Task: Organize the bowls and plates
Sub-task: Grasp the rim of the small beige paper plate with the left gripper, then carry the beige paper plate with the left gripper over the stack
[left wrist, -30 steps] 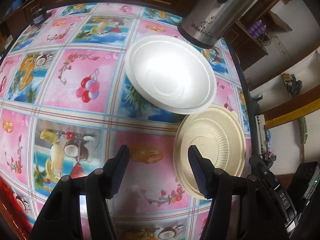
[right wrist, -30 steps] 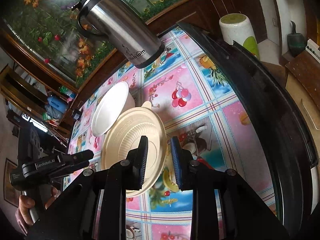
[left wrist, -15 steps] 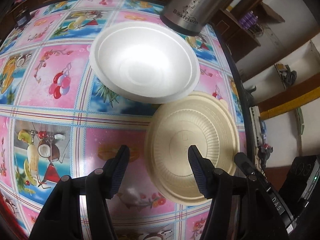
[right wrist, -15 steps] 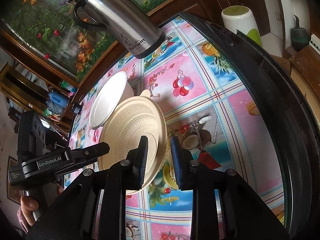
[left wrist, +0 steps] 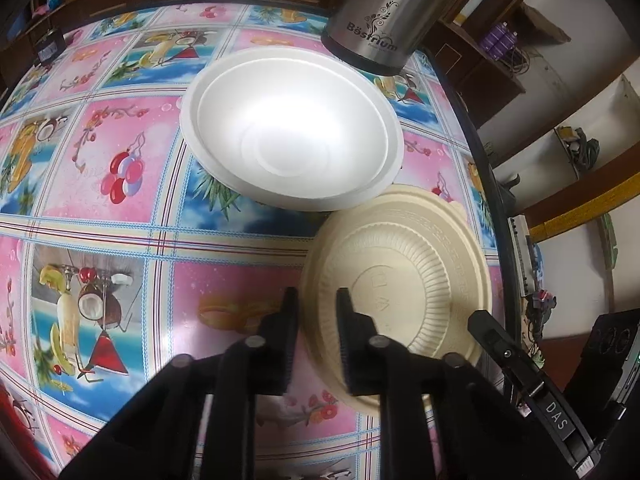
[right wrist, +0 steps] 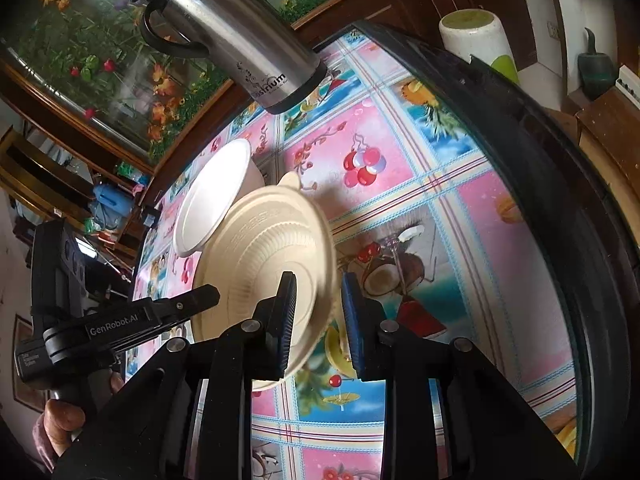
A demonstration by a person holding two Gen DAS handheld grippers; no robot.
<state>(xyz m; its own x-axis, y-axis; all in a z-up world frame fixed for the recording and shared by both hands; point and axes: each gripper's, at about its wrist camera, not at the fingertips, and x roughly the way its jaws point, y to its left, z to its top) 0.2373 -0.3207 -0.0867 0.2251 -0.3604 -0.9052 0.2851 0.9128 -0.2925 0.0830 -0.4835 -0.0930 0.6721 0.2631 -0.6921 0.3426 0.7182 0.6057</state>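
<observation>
- Left gripper [left wrist: 316, 308] first: its jaws have just been closing, and now they pinch the near rim of the cream plate [left wrist: 404, 280], one finger outside the rim, one over the ribbed inside.
- Right gripper [right wrist: 318, 292] is clamped on the same plate [right wrist: 264, 264], at the opposite rim; in its view the plate runs edge-on between the blue-padded fingers [right wrist: 354, 320].
- So that is two grippers on one plate, which sits tilted, lifted off the tablecloth on the right gripper's side.
- Count of tableware: one cream plate, one white bowl [left wrist: 292, 128]. The bowl rests open side up on the tablecloth [left wrist: 120, 128], its near rim touching or slightly overlapping the plate's far edge; which, I cannot tell.
- One steel thermos jug [left wrist: 384, 12] stands just behind the bowl, near the table's far corner.
- Left wrist view looks down into the bowl and shows the lettering pressed into the plate's centre.
- Right wrist view [right wrist: 212, 196] shows the bowl from the side instead, plus the jug's black handle [right wrist: 168, 36] and lid, which the other view crops.
- Right wrist view alone catches the left gripper's body [right wrist: 120, 328] with a person's hand [right wrist: 64, 420] round its grip, a white and green container [right wrist: 480, 44] beyond the table edge, and a floral picture behind the jug.
</observation>
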